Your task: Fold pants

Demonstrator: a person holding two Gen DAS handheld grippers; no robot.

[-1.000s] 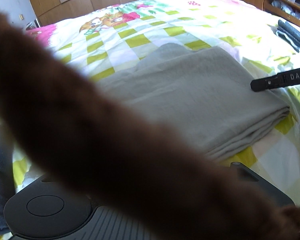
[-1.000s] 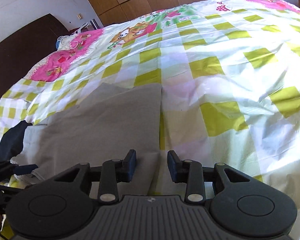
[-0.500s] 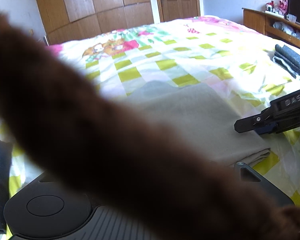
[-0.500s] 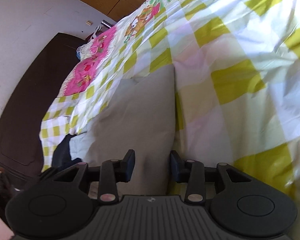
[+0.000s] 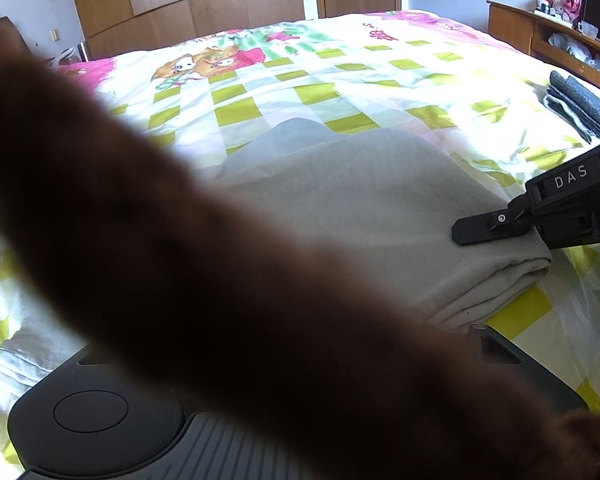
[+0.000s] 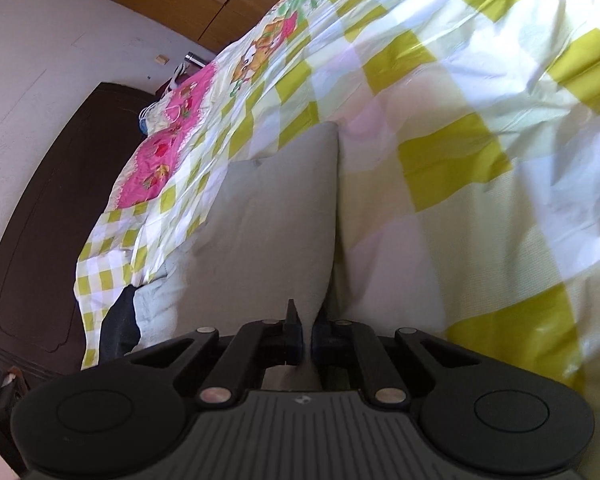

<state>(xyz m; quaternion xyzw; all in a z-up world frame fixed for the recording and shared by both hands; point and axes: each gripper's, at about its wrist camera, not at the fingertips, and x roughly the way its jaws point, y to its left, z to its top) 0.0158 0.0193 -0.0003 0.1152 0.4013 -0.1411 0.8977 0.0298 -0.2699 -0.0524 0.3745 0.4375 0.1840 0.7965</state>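
Note:
The grey pants [image 5: 360, 208] lie folded in a thick stack on the checked bedspread [image 5: 300, 80]. A blurred brown furry sleeve [image 5: 220, 280] crosses the left wrist view and hides my left gripper's fingers; only its black body [image 5: 92, 412] shows. My right gripper [image 5: 488, 228] reaches in from the right onto the stack's right edge. Seen from the right wrist, the right gripper [image 6: 305, 332] is shut, pinching the near edge of the pants [image 6: 268, 220] between its pads.
More folded dark grey clothes [image 5: 580, 104] lie at the bed's right side, below a wooden shelf [image 5: 540, 32]. A dark blue garment [image 6: 118, 332] hangs at the bed's edge by the dark headboard [image 6: 48, 220]. Wooden wardrobes [image 5: 180, 4] stand behind the bed.
The right gripper's fingers went from open to shut on the pants' edge, and it tilted and came lower onto the stack. The brown sleeve still blocks the left view.

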